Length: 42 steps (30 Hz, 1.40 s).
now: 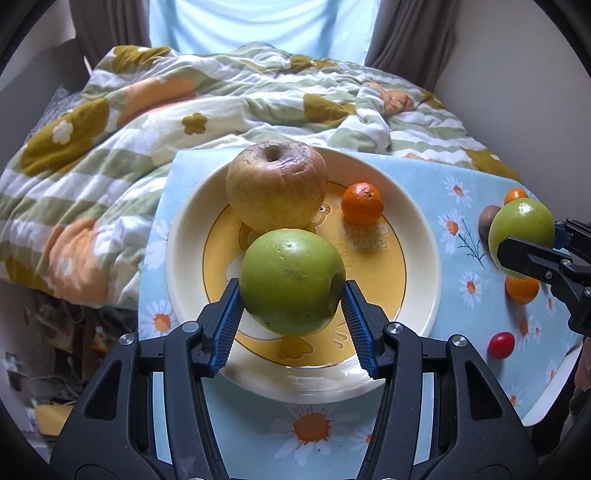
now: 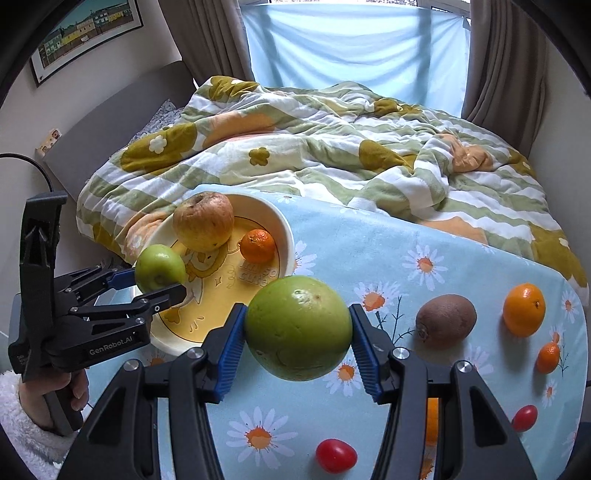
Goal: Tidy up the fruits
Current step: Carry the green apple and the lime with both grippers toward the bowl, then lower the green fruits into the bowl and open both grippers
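My left gripper (image 1: pixel 291 280) is shut on a green apple (image 1: pixel 291 280) and holds it over the cream and yellow plate (image 1: pixel 417 236); it also shows in the right wrist view (image 2: pixel 160 282). On the plate lie a wrinkled yellow-red apple (image 1: pixel 277 184) and a small mandarin (image 1: pixel 362 204). My right gripper (image 2: pixel 298 328) is shut on a second green apple (image 2: pixel 298 326) and holds it above the daisy tablecloth (image 2: pixel 369 251), right of the plate (image 2: pixel 286 236). On the cloth lie a kiwi (image 2: pixel 445 318), two mandarins (image 2: pixel 524 309) (image 2: pixel 548 357) and two cherry tomatoes (image 2: pixel 336 456) (image 2: pixel 524 418).
A rumpled flowered quilt (image 2: pixel 314 147) covers the bed behind the table. Brown curtains (image 2: pixel 495 62) and a bright window (image 2: pixel 351 48) stand at the back. A framed picture (image 2: pixel 85 33) hangs on the left wall. The table's right edge (image 2: pixel 581 332) runs close to the mandarins.
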Each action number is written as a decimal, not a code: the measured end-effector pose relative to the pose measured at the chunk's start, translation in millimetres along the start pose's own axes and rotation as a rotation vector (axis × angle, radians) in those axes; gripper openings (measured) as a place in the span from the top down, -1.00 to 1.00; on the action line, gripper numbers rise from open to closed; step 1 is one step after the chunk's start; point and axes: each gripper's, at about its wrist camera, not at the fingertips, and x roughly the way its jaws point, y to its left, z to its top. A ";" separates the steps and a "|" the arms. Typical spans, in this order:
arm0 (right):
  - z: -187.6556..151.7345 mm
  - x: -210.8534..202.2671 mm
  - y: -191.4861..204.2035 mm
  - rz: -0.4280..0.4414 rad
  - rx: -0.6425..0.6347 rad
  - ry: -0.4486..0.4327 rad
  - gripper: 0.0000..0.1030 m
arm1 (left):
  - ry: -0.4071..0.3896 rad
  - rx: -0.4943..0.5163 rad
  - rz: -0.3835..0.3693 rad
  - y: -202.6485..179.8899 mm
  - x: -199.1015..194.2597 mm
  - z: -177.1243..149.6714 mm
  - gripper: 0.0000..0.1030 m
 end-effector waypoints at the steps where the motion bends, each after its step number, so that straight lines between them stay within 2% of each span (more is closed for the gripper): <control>1: 0.2 0.6 1.9 -0.003 0.002 -0.001 0.02 | 0.000 0.009 0.005 0.9 0.9 0.7 -0.17; 6: 0.4 2.6 6.8 -0.013 0.026 -0.001 0.02 | -0.005 0.043 0.009 4.2 0.7 2.2 -0.21; 7: 0.1 2.0 7.6 -0.015 0.031 -0.002 0.02 | -0.012 0.055 0.022 3.9 -1.0 2.4 -0.48; 8: -0.3 1.2 8.3 -0.017 0.034 -0.004 0.02 | -0.021 0.066 0.038 3.1 -2.9 2.9 -0.95; 9: -0.3 0.5 8.7 -0.018 0.037 -0.005 0.02 | -0.037 0.072 0.044 2.9 -6.2 3.0 -1.00; 11: 0.1 -0.4 9.0 -0.022 0.038 -0.006 0.02 | -0.059 0.073 0.029 3.4 -13.0 3.4 -1.00; 17: 1.5 -0.6 7.6 -0.018 0.035 0.000 0.02 | -0.036 0.063 0.031 4.8 -19.1 1.1 -1.00; 27: 20.4 15.1 15.1 0.070 -0.012 0.045 0.02 | 0.004 0.000 0.033 4.4 -36.1 -15.9 -1.00; 37: 30.3 57.3 37.6 0.133 -0.077 0.151 0.02 | 0.035 -0.046 0.065 11.0 -47.0 -33.9 -1.00; 42: 25.8 76.0 48.5 0.144 -0.111 0.165 0.02 | 0.051 -0.050 0.084 10.7 -43.6 -42.9 -1.00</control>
